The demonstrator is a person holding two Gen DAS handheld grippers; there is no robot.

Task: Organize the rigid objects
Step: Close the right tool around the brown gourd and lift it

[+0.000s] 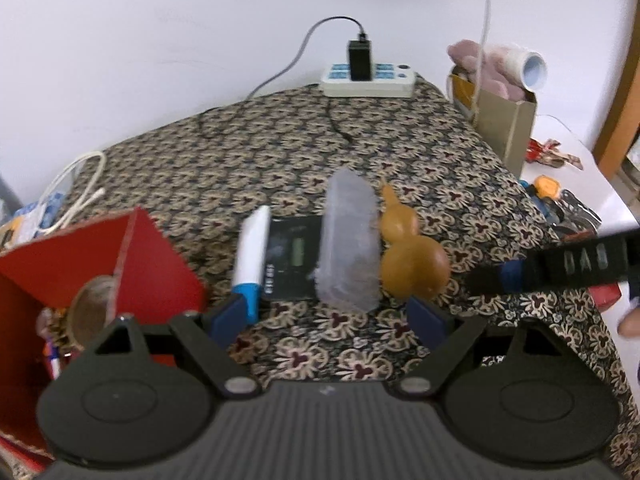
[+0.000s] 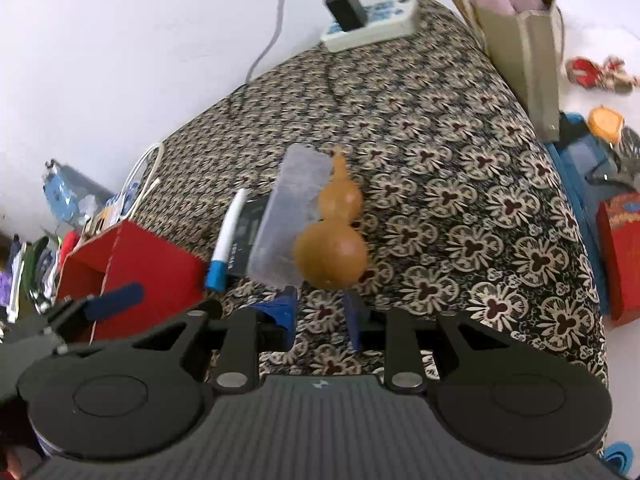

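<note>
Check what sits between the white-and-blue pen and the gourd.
Two things: a dark flat card next to the pen, then a clear plastic case lying partly on it and touching the gourd. Both wrist views show it.

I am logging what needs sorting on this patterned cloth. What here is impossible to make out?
- Dark flat card: print blurred, both views; the frosted plastic case covers its right edge.
- Open red cardboard box: contents cut off by the left gripper body, left view.
- Brown paper bag: contents blurred, right view.
</note>
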